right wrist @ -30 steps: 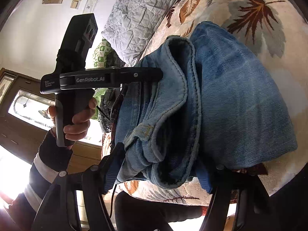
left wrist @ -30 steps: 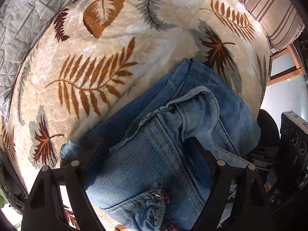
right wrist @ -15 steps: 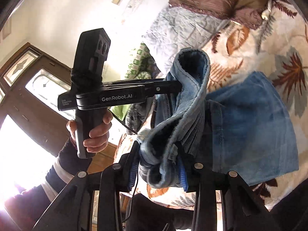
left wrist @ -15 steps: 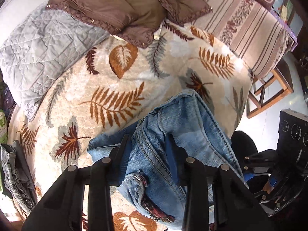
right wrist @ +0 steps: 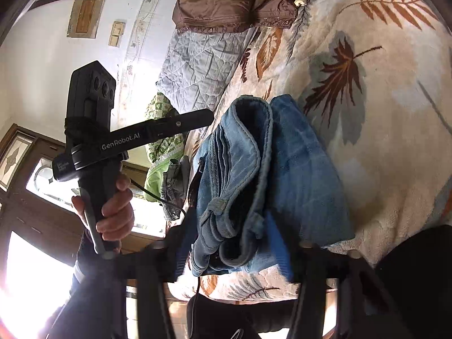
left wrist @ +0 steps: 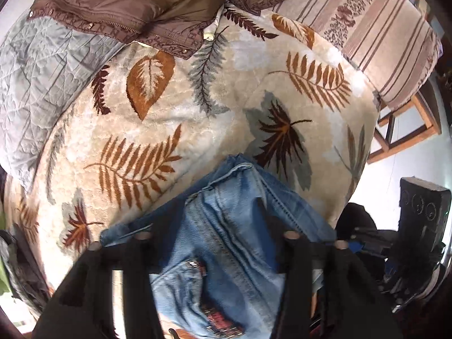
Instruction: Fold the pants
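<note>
Half second ago we squeezed jeans (left wrist: 234,226) tight, lifted. Now left tool (left wrist: 217,243) and right tool (right wrist: 234,243) both spread wide apart, folded jeans lying on leaf blanket (left wrist: 197,130) between fingers. We think fold nearly done. Blurry fingers; jeans' near edge cut off, touching unclear.

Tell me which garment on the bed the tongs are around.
The folded blue jeans, between both tongs; the brown jacket lies far off by the grey pillow.
</note>
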Demonstrator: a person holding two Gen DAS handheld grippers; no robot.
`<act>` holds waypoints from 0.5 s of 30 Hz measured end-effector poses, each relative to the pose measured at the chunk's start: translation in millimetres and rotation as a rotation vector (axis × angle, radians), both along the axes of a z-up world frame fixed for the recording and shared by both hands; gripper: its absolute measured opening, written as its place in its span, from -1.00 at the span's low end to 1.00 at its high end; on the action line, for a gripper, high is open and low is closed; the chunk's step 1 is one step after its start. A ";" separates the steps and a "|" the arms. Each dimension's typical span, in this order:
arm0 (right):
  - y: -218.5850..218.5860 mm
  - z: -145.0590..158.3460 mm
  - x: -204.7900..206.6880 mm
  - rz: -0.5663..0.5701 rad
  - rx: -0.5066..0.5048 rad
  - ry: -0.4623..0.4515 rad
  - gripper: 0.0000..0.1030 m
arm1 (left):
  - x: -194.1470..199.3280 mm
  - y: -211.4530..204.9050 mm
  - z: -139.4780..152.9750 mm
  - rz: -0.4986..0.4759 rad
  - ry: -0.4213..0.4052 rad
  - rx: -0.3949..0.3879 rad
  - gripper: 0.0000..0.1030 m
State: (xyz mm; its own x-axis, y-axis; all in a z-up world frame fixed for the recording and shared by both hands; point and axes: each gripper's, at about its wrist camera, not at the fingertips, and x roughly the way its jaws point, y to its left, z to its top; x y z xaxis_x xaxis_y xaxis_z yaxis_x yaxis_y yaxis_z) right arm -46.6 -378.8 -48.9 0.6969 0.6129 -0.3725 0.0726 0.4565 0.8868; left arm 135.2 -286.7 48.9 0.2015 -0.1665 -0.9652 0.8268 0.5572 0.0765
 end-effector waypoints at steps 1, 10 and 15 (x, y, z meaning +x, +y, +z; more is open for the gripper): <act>1.7 1.0 -3.9 0.000 0.001 -0.011 0.56 | -2.0 -0.9 -0.9 -0.043 -0.029 0.029 0.65; 33.2 -13.2 -2.3 0.059 0.031 0.015 0.58 | -3.7 -25.8 -50.7 -0.339 -0.137 0.298 0.65; 43.3 -22.4 3.7 0.079 -0.013 0.028 0.04 | 10.6 -25.7 -71.4 -0.364 0.014 0.284 0.65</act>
